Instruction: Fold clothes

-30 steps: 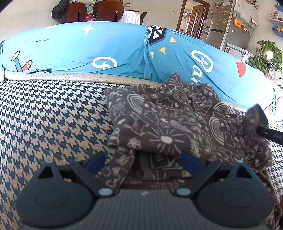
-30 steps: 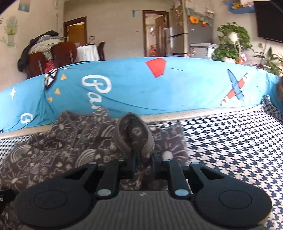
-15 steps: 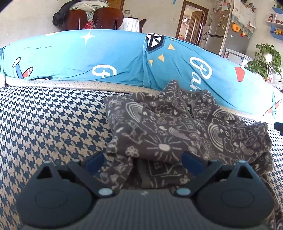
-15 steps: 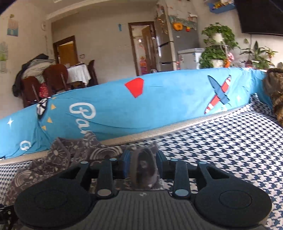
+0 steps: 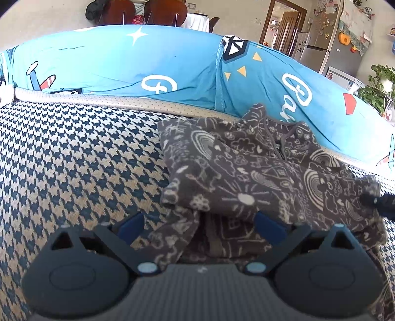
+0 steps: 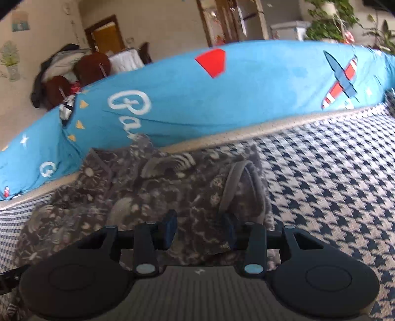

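1. Currently the garment is lying bunched on the houndstooth cover, its far edge touching the blue cushions behind it.
2. Left tongs are sitting wide, pointing down at the garment's near edge. Blue pads are standing clear of the cloth on both sides, one over bare cover, one over the fabric; nothing is being gripped.
3. Right tongs are sitting partly apart; the jaws have just been opening. A fold of garment is lying between the pads, and they are not pinching it now.
4. A cuff with a grey band is standing up just past the right tongs, at the garment's right edge beside bare cover.
5. In the left view, the dark tip of the right tongs is showing at the garment's right side, touching or just over the fabric; can't tell which.
6. Right view is motion-blurred, so fine print detail is not readable.
7. Background: chairs, a doorway, a fridge, a plant.
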